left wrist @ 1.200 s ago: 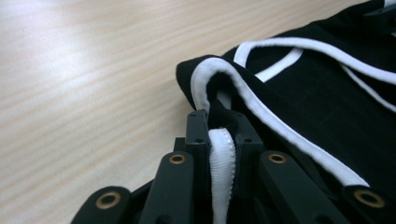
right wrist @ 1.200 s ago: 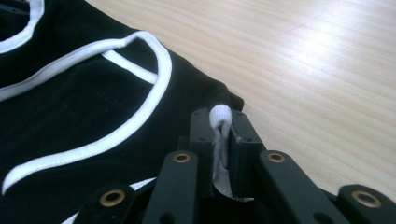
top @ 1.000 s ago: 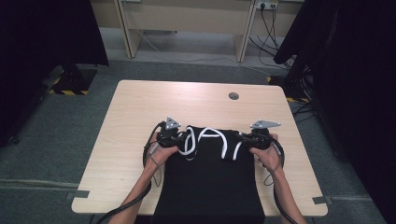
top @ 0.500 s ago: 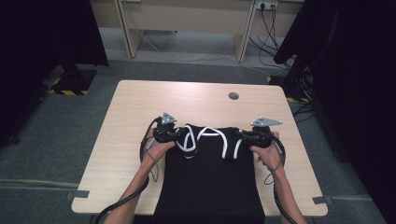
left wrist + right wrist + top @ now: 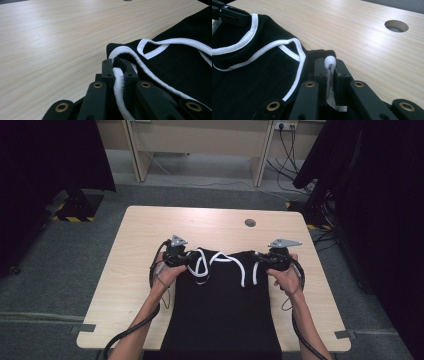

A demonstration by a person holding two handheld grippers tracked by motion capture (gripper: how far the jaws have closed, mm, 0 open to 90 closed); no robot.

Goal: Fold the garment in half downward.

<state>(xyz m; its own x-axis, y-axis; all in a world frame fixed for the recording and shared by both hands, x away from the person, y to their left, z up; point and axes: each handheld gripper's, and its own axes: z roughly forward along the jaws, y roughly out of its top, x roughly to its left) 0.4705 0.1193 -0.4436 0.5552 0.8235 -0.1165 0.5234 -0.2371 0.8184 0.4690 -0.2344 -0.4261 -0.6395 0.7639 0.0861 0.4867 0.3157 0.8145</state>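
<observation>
You have a black garment (image 5: pixel 222 305) with white trim (image 5: pixel 227 261) lying flat at the near middle of the table (image 5: pixel 145 227), its lower part running off the near edge toward you. It is soft, light and limp, so judge it as something that will sag and fold wherever you don't support it; the ribbed white edging is the firmest, least slippery place to grip, and you are already on it. Your left gripper (image 5: pixel 117 75) is clamped on the white trim at the garment's far left corner, and your right gripper (image 5: pixel 329 72) is clamped on the trim at the far right corner, with cloth bunched between each pair of jaws. Keep both corners level, or the slack middle will likely droop. No containers are in sight; farther off, the table carries just a round cable hole (image 5: pixel 250 222).
</observation>
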